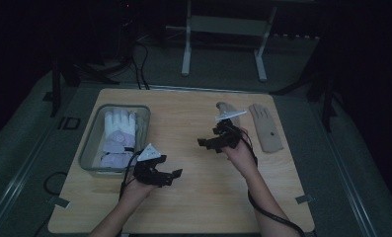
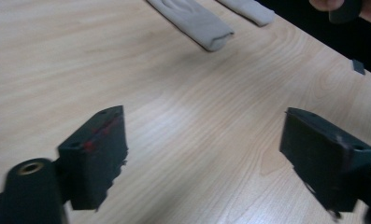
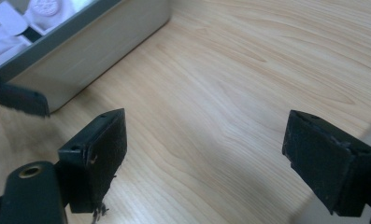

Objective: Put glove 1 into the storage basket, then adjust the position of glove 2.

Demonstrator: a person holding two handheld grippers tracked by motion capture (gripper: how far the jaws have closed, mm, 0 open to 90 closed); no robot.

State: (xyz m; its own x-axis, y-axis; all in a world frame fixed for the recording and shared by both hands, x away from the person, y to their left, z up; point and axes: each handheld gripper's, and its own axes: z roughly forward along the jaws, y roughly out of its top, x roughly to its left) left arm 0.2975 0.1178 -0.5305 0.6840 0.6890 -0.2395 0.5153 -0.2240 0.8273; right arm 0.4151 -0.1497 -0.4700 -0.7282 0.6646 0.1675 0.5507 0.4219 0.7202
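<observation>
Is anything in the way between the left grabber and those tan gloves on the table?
Nothing visible: from the open, empty left gripper, bare table runs up to the tan gloves.

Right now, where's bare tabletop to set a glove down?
Widest free patch: the wood between the grey bin and the tan gloves, running to the near edge of the table. Both claws, left and right, hang open over it, empty. The bin already holds white gloves.

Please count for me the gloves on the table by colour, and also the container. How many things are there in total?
Beige gloves, lying on the table: 2
White gloves, in the bin; the stack hides the exact number: at least 2
Grey bin: 1
Total: at least 5
</observation>
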